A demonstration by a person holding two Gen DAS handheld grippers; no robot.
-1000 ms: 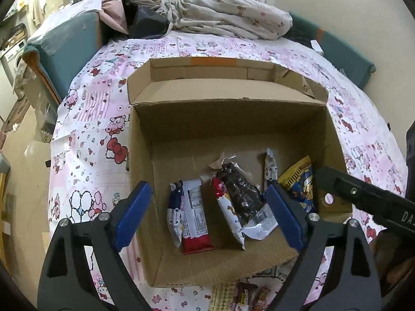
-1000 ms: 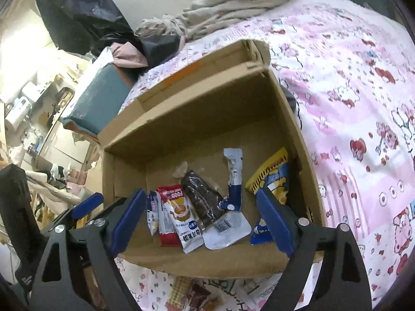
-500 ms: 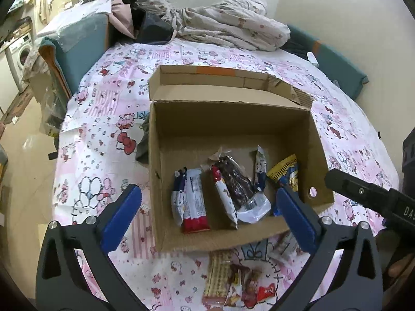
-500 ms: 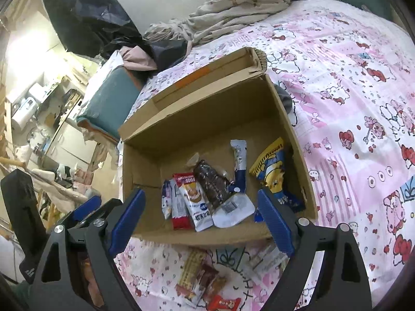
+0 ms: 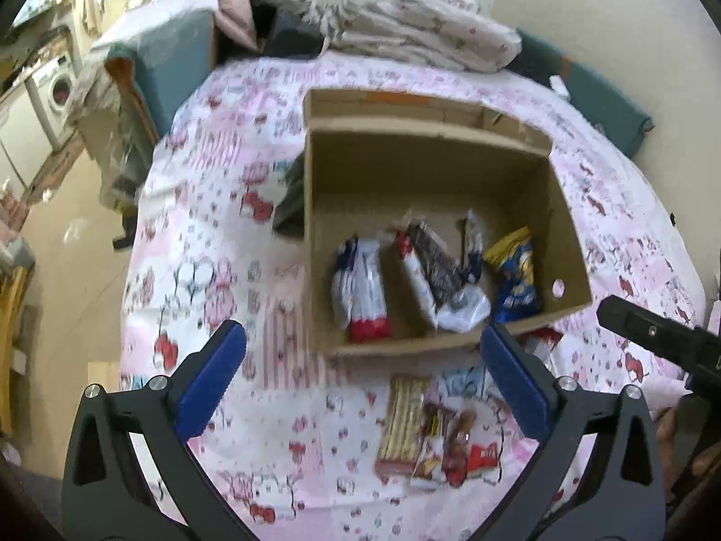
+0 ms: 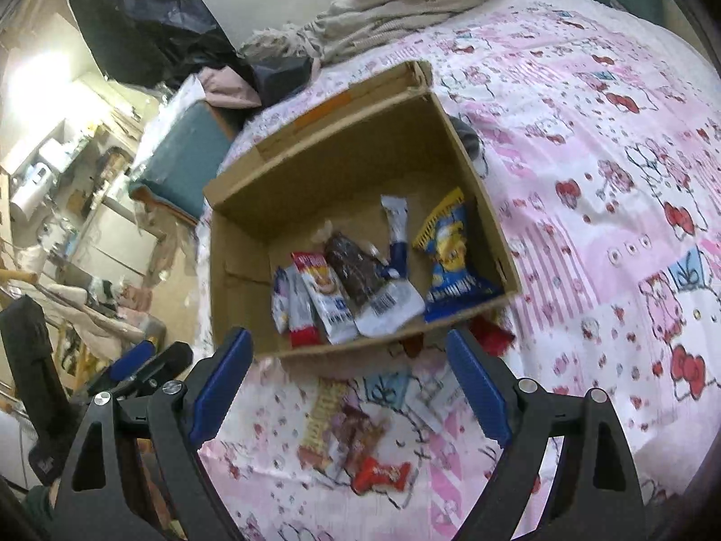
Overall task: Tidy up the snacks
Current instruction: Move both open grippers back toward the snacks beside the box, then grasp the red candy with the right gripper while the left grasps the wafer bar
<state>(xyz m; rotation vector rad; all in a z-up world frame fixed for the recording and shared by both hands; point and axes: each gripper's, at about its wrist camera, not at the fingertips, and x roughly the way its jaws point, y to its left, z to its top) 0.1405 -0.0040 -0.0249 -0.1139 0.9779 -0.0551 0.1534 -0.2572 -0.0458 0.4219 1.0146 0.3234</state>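
An open cardboard box (image 5: 311,243) (image 6: 491,225) sits on the pink patterned bed. Inside lie several snack packets: a white and red one (image 5: 362,293), a dark chocolate one (image 6: 353,275) and a blue and yellow one (image 5: 518,277) (image 6: 448,252). More loose snacks lie on the sheet in front of the box: a long wafer pack (image 5: 403,419) (image 6: 322,419), brown packs (image 5: 444,442) and a small red pack (image 6: 383,473). My left gripper (image 5: 360,383) is open and empty above the loose snacks. My right gripper (image 6: 349,387) is open and empty, near the box's front wall.
A crumpled blanket (image 5: 423,31) lies at the far end of the bed. A teal cushion (image 5: 166,67) stands at the far left. The bed's left edge drops to the floor (image 5: 67,234). A red packet (image 6: 489,338) peeks out by the box's front right corner.
Both grippers have pulled back and up from the box. The box now looks smaller and the loose snacks in front of it have come into view.
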